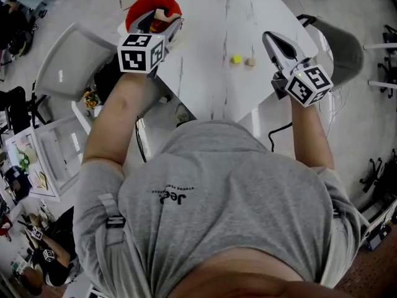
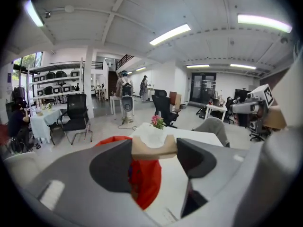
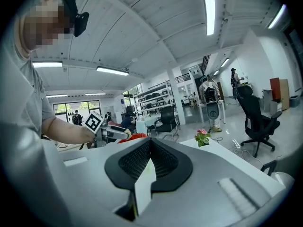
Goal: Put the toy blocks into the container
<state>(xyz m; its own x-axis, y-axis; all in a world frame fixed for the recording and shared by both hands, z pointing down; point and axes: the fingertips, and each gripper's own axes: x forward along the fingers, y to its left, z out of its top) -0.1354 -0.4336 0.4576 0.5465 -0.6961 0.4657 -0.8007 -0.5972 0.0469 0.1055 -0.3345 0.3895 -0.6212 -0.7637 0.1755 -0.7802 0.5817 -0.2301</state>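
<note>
White, perhaps marbled table (image 1: 211,48), open office (image 2: 156,79); tan block (image 2: 152,148) in left gripper (image 2: 154,157), right gripper (image 3: 149,150) jaws together.

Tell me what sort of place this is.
Most likely an open-plan office or lab workspace: black office chairs stand near white tables, shelving racks hold equipment at one side, and strip lights run across the ceiling.

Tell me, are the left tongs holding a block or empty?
Holding. The left tongs pinch a tan arched block at both ends, with the red container showing behind it.
</note>
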